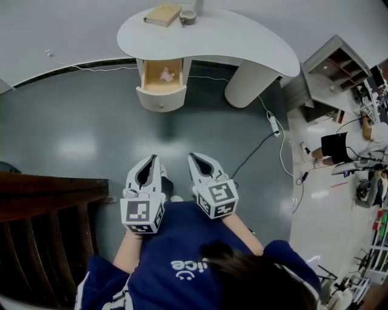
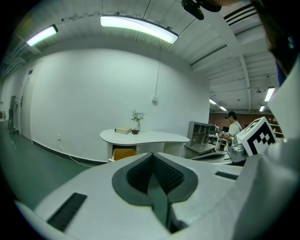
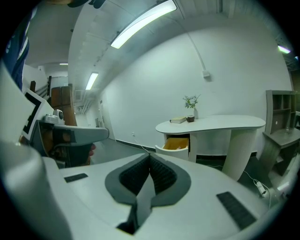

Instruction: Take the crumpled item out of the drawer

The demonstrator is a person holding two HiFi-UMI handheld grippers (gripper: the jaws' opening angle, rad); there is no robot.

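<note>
Standing well back from the white kidney-shaped table (image 1: 230,42); its wood-lined drawer with a white front (image 1: 160,100) is pulled out, so the small crumpled whitish item (image 1: 167,75) lies exposed inside; left gripper (image 1: 154,159) and right gripper (image 1: 191,157) sit side by side near the body, aimed at the drawer; both jaws fully closed on nothing, probably just carried that way; one must open before reaching in.

White table (image 1: 236,42) — drawer (image 1: 160,98) open; book (image 1: 162,14), small pot (image 1: 187,17) on top.
</note>
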